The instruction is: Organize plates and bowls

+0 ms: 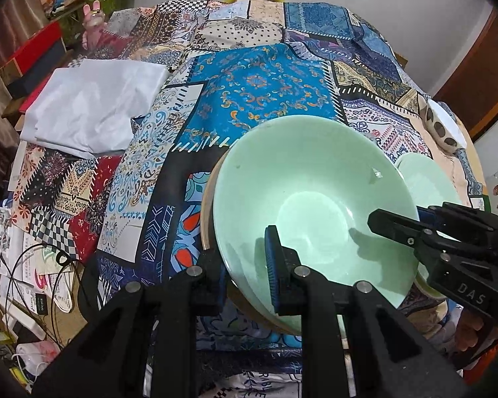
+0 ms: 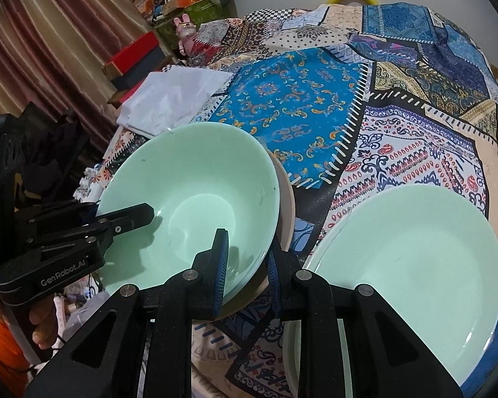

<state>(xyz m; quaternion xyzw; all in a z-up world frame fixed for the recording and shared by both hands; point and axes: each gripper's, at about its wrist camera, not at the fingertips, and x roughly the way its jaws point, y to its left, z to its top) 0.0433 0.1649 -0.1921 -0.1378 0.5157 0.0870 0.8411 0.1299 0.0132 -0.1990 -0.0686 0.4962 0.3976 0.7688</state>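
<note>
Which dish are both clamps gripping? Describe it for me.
On the patchwork tablecloth, left of the flat pale green plate, sits a deep pale green bowl nested in a beige bowl. It alone has the left gripper and right gripper pinching its rim.

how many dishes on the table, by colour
green bowl: 1
green plate: 1
beige bowl, under the green bowl, only its rim showing: 1
white spotted dish at the far edge, partly seen: 1
total: 4
</note>
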